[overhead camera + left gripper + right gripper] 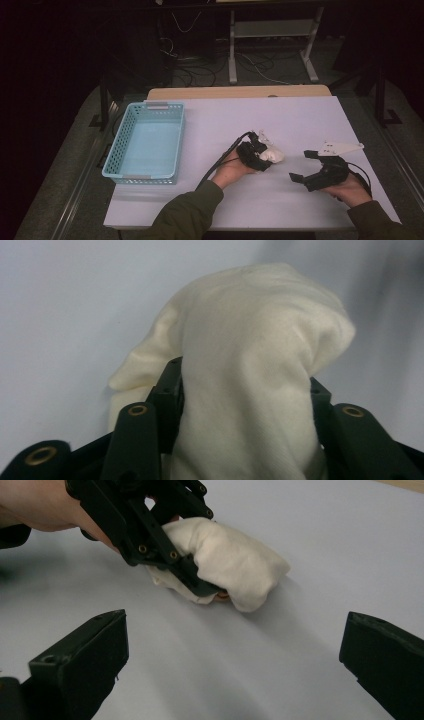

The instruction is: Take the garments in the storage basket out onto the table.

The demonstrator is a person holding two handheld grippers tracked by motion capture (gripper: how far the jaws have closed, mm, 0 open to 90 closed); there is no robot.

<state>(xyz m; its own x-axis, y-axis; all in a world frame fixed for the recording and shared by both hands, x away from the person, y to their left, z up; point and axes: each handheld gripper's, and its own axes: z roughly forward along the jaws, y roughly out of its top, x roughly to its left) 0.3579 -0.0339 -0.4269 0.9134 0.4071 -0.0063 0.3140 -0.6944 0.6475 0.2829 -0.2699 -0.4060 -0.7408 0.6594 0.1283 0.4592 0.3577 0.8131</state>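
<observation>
The cloth (272, 155) was a soft, cream-white piece of fabric, bunched into a rounded lump rather than spread flat. It lay on the white surface (280, 200) at about its middle, well apart from the far edge. Its folds bulged up in a smooth hump, with a thinner flap trailing low at one side (127, 372). Part of the bundle sat between the jaws of the left claw (261, 154), its free end resting on the surface (250, 597).
</observation>
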